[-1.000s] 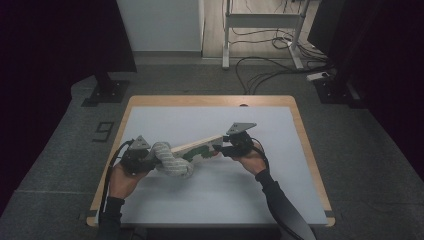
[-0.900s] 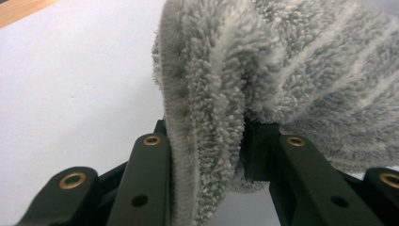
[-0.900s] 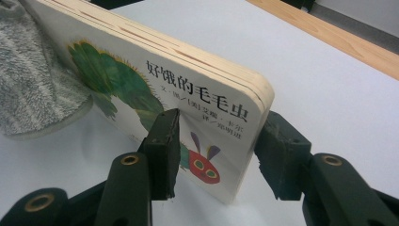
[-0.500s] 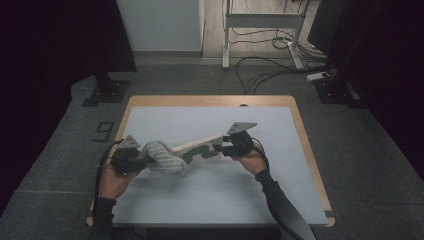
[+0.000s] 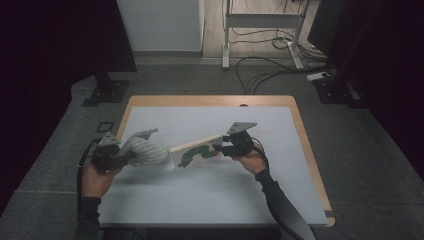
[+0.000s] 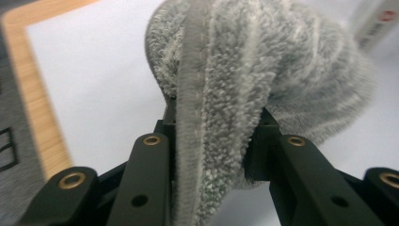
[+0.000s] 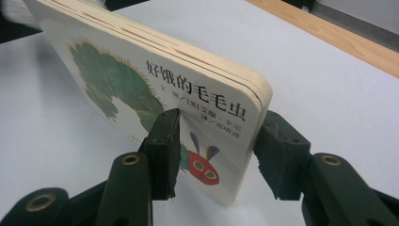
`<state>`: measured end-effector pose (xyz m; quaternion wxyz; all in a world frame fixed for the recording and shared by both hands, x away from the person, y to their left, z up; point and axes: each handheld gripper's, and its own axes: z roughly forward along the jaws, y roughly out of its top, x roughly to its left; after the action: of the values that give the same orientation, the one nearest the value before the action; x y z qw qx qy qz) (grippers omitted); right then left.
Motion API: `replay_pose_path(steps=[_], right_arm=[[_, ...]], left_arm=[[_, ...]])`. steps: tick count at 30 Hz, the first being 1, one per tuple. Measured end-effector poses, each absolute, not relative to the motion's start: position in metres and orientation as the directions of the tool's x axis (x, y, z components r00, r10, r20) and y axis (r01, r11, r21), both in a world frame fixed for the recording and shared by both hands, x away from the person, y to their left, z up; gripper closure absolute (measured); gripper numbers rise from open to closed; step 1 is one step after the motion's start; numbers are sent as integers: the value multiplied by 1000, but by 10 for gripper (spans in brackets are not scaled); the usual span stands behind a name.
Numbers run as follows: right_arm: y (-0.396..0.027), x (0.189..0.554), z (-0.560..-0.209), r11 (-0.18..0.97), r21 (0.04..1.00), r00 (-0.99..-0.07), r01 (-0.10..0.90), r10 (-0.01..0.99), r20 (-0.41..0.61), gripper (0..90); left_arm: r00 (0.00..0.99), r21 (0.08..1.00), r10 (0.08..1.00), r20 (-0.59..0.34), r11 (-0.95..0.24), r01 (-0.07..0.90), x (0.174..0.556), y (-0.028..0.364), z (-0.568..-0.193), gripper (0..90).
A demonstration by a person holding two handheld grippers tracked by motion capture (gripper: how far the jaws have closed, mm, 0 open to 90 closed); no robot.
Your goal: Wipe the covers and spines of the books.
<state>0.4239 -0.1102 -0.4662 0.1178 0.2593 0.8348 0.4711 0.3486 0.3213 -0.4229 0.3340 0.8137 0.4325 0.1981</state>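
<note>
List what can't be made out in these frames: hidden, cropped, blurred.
- Board book, right gripper view: far end cut off by the top-left edge; back cover faces away.
- Grey towel, left gripper view: top cropped by the edge; its bulk hides the table behind it.
- Book title, high view: too small to read.
- Left gripper, high view: jaw tips buried under the towel.
- Right gripper, high view: jaws too small and dark to judge.

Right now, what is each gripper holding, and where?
Left gripper: grey towel by a bunched fold. Right gripper: board book at its corner.
</note>
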Motion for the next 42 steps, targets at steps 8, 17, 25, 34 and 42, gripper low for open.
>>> replay_pose_path(steps=[8,17,25,34,42], right_arm=[[-110,424,-466,421,848,-838,321,543,48,513],[-111,423,-466,423,847,-839,323,542,49,515],[-110,424,-465,421,844,-837,333,544,59,514],[-110,425,-465,422,841,-835,339,546,63,509],[-109,426,-464,426,838,-834,342,548,62,503]], left_arm=[[522,717,853,19,-376,587,365,316,-430,676],[496,691,866,-60,-323,647,393,308,-464,661],[481,669,873,-83,-309,676,403,305,-490,598],[484,678,870,-93,-300,671,399,312,-484,324],[494,699,868,-55,-320,640,383,313,-457,172]])
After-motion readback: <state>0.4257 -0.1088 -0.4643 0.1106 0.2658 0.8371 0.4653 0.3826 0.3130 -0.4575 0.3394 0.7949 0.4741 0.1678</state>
